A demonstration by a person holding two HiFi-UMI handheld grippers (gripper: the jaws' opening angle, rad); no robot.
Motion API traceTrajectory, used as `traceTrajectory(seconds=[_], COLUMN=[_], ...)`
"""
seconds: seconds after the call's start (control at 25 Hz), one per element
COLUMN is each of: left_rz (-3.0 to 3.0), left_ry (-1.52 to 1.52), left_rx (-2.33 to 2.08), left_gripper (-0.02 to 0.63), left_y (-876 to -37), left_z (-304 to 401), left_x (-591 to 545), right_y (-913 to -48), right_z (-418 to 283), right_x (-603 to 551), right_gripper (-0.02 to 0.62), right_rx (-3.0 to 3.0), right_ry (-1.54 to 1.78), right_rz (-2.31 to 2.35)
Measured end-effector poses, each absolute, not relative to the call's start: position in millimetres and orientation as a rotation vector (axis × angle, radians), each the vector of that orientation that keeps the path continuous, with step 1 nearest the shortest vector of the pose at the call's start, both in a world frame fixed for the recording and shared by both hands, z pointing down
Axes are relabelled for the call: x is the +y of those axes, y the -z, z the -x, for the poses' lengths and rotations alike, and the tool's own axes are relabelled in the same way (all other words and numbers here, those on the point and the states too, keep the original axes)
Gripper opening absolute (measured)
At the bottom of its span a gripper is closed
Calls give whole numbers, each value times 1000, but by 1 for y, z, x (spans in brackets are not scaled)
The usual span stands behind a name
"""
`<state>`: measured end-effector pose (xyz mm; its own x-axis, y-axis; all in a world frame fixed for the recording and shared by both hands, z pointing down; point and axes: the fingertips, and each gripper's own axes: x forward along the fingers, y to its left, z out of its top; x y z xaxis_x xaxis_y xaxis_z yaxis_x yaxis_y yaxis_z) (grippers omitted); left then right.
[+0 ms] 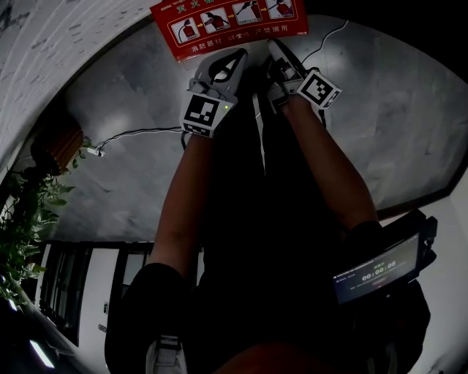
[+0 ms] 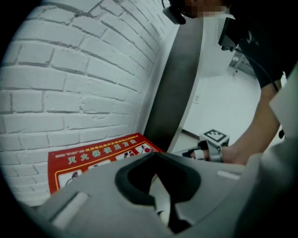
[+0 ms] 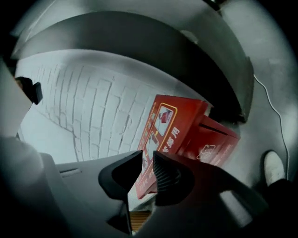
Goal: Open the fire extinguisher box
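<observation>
the red fire extinguisher box (image 1: 230, 18) sits on the grey floor (image 1: 124, 182) against the white brick wall (image 2: 70, 69), its labelled lid (image 3: 163, 125) facing up. a dark slit shows under that lid, though whether it is ajar i cannot tell. just in front of the box, the right gripper (image 3: 147, 160) has its jaws a slim gap apart with the lid's edge lined up in the gap, apparently not pinched. beside it, the left gripper (image 2: 156, 155) has its tips together, holding nothing. this looks like the reach step. next, the right jaws need to catch the lid edge and lift.
</observation>
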<state>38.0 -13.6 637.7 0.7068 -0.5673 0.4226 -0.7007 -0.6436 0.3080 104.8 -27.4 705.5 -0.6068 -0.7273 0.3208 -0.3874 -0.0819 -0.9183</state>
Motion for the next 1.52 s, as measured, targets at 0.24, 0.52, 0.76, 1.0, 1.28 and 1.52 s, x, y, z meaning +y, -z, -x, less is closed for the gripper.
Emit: traceTrajectory(seconds=[0.24,0.52,0.76,1.0,1.28,1.52], left_rz=[-2460,-2444,-2424,-2425,-2414,-2435], left_ry=[-379,-373,-376,-383,-377,-376], left_rx=[-979,-992,-1004,-995,-1023,-1039], left_gripper=[5,5,5,5,5,4], left_y=[-634,-637,-641,-640,-644,-641], left_z=[-42,-40,-36,-37,-33,-35], left_x=[-15,-12,-8,-2,-5,-7], right_y=[-741,-760,-767,-766,-757,-735], right_z=[-121,-115,-112,-120,-119,-119], right_x=[-16,-15,-21,-28,-29,-27], right_gripper=[103,135,141,114,99,87], right_rx=[1635,1608,1597,1591,1589,1574], right_ry=[1846,1899,1919,1913,1902,1894], right_rz=[1340,1327,1308,1338,1313,1273])
